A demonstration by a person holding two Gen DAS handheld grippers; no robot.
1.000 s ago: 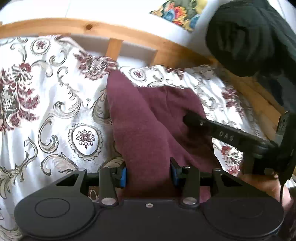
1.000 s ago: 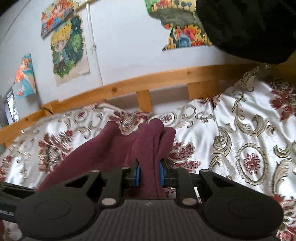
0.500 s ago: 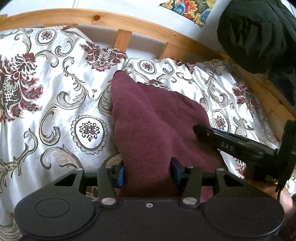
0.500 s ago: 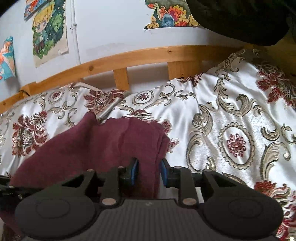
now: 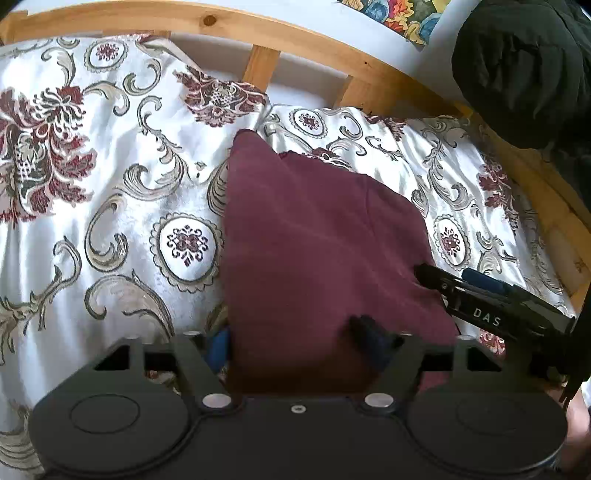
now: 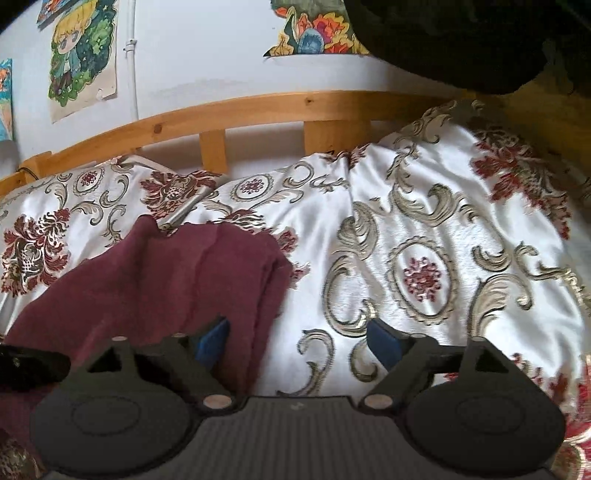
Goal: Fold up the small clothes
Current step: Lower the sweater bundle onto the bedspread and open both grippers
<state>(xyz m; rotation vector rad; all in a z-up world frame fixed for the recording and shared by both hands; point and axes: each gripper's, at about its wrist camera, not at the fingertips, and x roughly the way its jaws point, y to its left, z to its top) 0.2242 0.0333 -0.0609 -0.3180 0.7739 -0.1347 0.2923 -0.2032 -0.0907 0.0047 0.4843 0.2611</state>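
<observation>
One maroon garment (image 5: 317,240) lying lengthwise away toward headboard (image 6: 258,110), left hand-held gripper (image 5: 295,339) and right hand-held gripper (image 6: 295,339) both spread wide.

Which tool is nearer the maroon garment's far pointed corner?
Left. The left tool straddles the maroon garment in line with that corner; the right tool sits open at the garment's right edge.

A home bedroom: a bed (image 6: 424,206) under a white floral bedspread (image 5: 110,192), bounded by a pine rail (image 6: 258,110). On the pale wall (image 6: 203,48) hang a cartoon poster (image 6: 83,62) and a bright flower print (image 6: 314,35).
</observation>
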